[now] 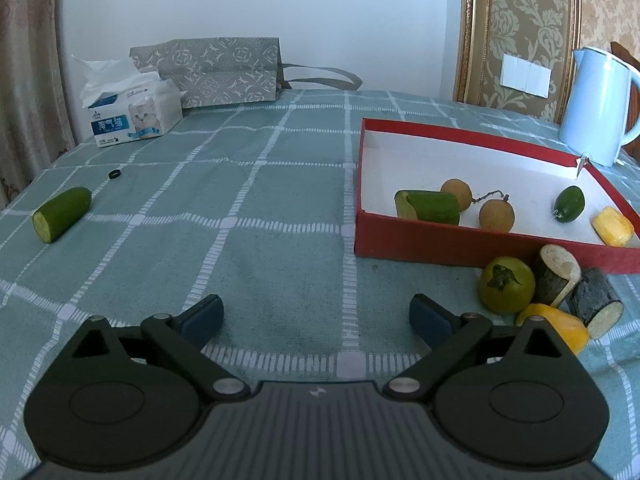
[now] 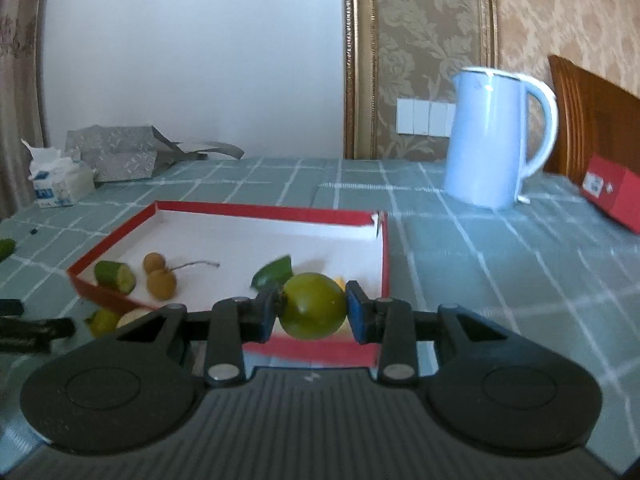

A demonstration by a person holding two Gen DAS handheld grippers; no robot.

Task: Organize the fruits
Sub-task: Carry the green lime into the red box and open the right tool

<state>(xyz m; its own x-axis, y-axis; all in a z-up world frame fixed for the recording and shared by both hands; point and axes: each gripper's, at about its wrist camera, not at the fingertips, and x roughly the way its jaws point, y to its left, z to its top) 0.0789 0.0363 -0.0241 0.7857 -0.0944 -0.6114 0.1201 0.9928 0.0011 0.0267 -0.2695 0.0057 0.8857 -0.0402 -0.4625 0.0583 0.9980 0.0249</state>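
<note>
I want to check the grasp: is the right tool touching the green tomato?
Touching. In the right wrist view, both blue pads of the right tool press against the sides of the green tomato, which sits between them above the near wall of the red box.

— From my feed I see a teal checked tablecloth (image 1: 280, 208) under everything. What's at the far edge?

— On my screen, a white soft pack of tissues with a cat picture (image 1: 134, 118) stands just beside a grey patterned paper bag (image 1: 216, 70) lying flat, both by the white wall (image 1: 260, 8).

— I also get a pale blue electric kettle (image 2: 490, 140) standing upright, white wall switches (image 2: 424, 117) behind it, and a small red carton (image 2: 612, 192) near a brown wooden chair back (image 2: 588, 116).

— A tiny black ring (image 1: 115, 173) lies on the cloth.
</note>
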